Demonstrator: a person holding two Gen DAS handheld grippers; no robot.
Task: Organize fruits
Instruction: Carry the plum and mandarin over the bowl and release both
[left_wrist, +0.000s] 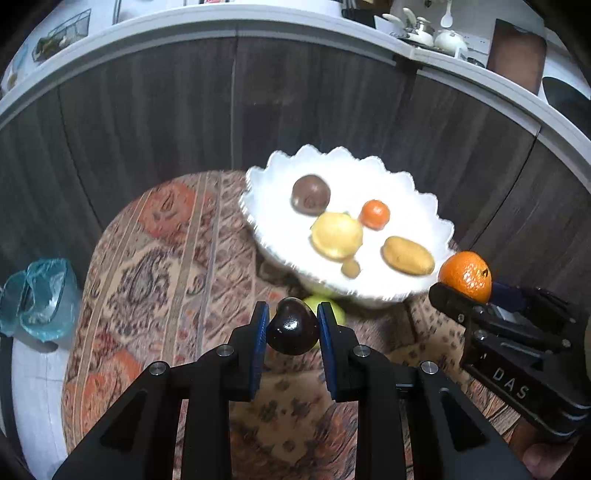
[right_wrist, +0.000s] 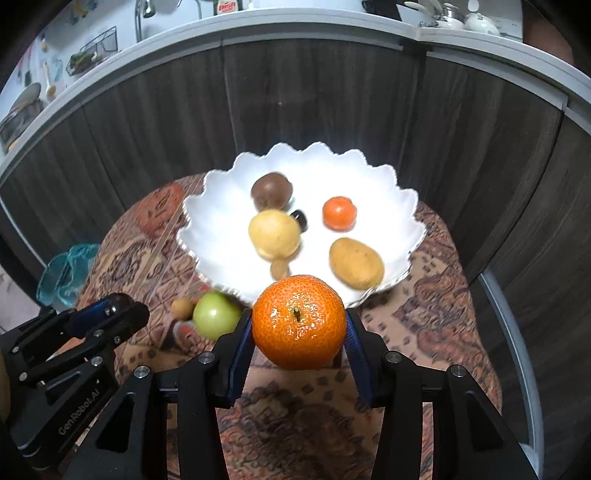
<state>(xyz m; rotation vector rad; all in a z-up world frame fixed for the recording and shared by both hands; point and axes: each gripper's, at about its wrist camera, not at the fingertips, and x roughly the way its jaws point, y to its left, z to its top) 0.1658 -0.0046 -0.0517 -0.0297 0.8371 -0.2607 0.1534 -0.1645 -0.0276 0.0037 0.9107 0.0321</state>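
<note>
The left tool (left_wrist: 292, 325) gripped a dark plum (left_wrist: 292, 326) – the right tool (right_wrist: 299, 325) gripped a big orange (right_wrist: 299, 321). Both were held up near the white bowl (right_wrist: 391, 184). A green apple (right_wrist: 216, 315) sat on the counter (right_wrist: 424, 325), left of the orange.

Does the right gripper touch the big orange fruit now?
Touching. In the right wrist view the right gripper has both blue pads pressed against the sides of the large orange, which is held off the table.

Glossy dark plum (left_wrist: 292, 326), dimpled orange (right_wrist: 299, 321).
</note>
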